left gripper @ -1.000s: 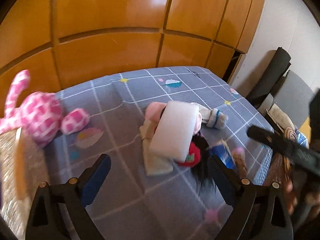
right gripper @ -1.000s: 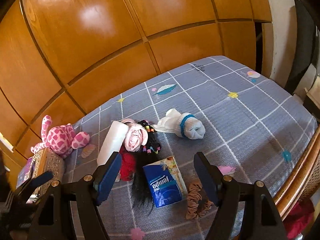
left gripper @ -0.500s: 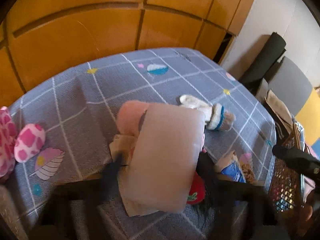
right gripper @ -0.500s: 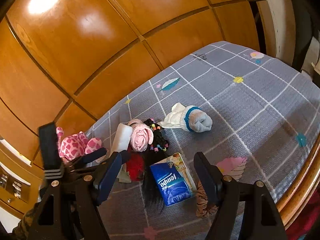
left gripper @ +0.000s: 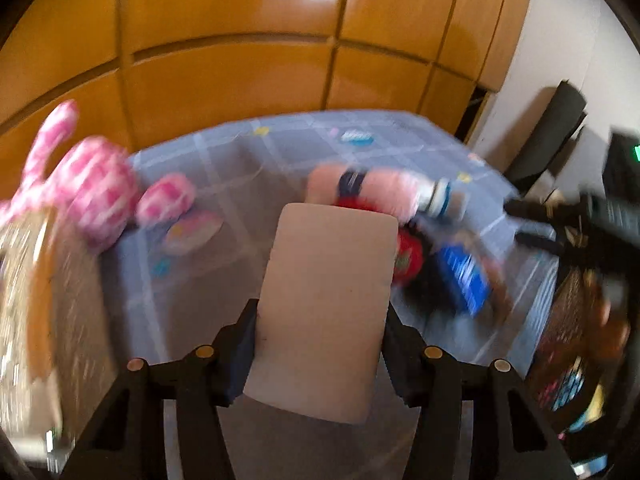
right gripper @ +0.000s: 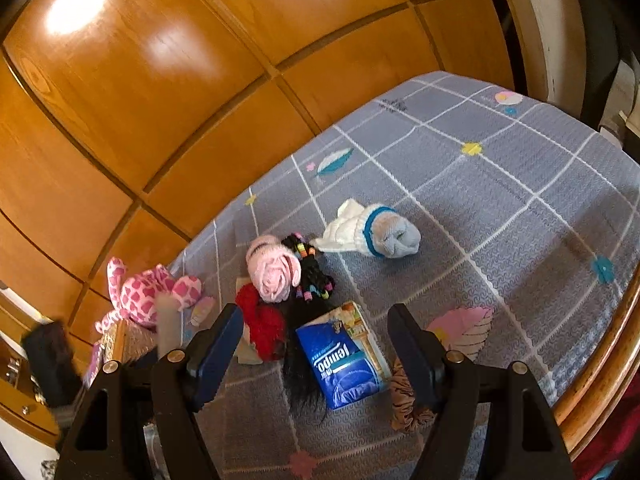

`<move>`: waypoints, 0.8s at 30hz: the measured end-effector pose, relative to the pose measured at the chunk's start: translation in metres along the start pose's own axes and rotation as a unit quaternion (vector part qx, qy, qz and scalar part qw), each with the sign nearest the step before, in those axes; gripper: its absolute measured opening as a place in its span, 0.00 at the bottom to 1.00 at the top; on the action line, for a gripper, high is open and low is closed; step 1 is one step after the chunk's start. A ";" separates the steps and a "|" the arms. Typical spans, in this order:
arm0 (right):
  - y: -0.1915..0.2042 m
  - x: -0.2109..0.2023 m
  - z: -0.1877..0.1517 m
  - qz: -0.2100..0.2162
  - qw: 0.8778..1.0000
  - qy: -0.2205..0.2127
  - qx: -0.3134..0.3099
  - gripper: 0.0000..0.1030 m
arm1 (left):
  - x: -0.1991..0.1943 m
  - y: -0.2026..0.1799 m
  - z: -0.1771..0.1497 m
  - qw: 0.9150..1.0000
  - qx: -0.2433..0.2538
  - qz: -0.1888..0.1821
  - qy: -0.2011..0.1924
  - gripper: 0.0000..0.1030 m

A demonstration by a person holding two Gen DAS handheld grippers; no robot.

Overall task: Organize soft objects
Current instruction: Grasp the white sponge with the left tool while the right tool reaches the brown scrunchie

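Grey bedspread (right gripper: 500,184) gridded in white lines. Plush toy (right gripper: 148,292) patched pink and white. Tissue pack (right gripper: 344,364) blue. White sock (right gripper: 372,232) banded in blue.

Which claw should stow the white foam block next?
Left. The left claw already clamps the white foam block, lifted near the woven basket; the right claw hangs open, empty.

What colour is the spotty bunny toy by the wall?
The bunny toy is pink with white patches. It shows best in the right wrist view.
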State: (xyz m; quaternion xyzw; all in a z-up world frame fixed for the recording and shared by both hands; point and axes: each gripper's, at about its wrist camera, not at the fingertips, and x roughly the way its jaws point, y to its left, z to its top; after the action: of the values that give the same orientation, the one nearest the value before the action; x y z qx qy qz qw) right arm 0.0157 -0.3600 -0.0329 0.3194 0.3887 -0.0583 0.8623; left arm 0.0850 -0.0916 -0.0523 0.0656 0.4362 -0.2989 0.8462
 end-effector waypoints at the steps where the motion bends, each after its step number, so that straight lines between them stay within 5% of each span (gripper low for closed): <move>1: 0.001 0.004 0.001 -0.003 1.000 0.015 -0.004 0.73 | -0.002 0.003 -0.011 1.000 0.000 0.010 0.008 0.55; 9: 0.011 0.007 0.020 -0.053 0.987 0.105 -0.113 0.73 | 0.009 0.024 -0.066 0.997 -0.024 0.047 0.049 0.55; 11: 0.014 0.016 0.017 -0.092 0.970 0.155 -0.164 0.73 | 0.007 0.024 -0.068 0.998 -0.021 0.049 0.043 0.55; 15: 0.017 0.044 0.002 -0.149 0.918 0.267 -0.255 0.73 | 0.009 0.023 -0.070 0.997 -0.026 0.053 0.042 0.55; 24: 0.019 0.093 -0.010 -0.201 0.856 0.372 -0.297 0.66 | 0.011 0.022 -0.070 0.998 -0.022 0.057 0.034 0.56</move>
State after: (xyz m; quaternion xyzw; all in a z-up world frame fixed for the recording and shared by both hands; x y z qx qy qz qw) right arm 0.0803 -0.3253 -0.0940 -0.0393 0.7349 0.0115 0.6769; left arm 0.0531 -0.0526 -0.1071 0.0814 0.4671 -0.2384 0.8476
